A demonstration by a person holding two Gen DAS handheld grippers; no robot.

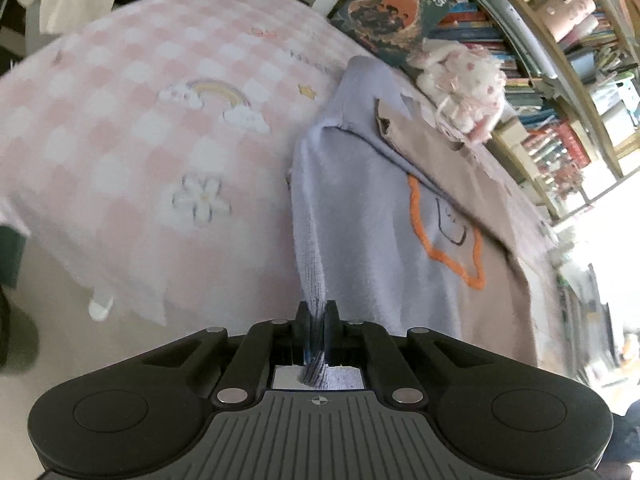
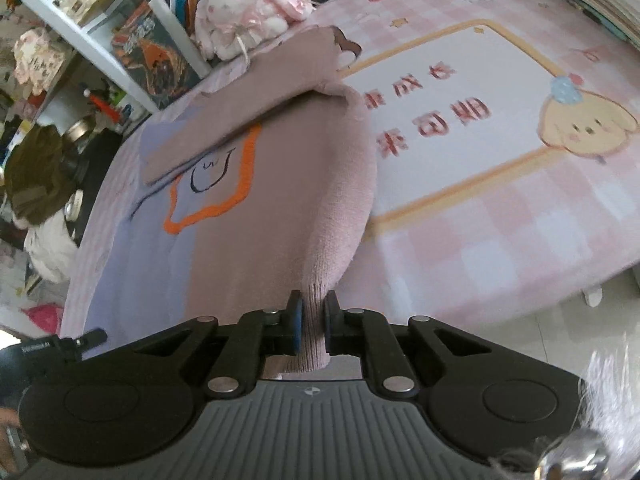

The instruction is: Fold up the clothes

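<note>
A knit sweater, half lavender [image 1: 360, 216] and half dusty pink [image 2: 280, 208], lies on the bed with an orange-outlined motif [image 1: 448, 248] on its front. Both sleeves are folded in across the chest. My left gripper [image 1: 316, 312] is shut on the ribbed lavender hem corner and lifts it off the bed. My right gripper [image 2: 312, 308] is shut on the ribbed pink hem corner and lifts it too. The sweater hangs taut from both grippers toward its collar end [image 2: 340, 44].
The bed has a pink-and-white checked blanket [image 1: 140, 128] with a large printed panel [image 2: 480, 120]. A plush toy [image 2: 244, 12] sits by the collar against a bookshelf [image 1: 560, 80]. The bed's edge and pale floor [image 2: 540, 340] are near the grippers.
</note>
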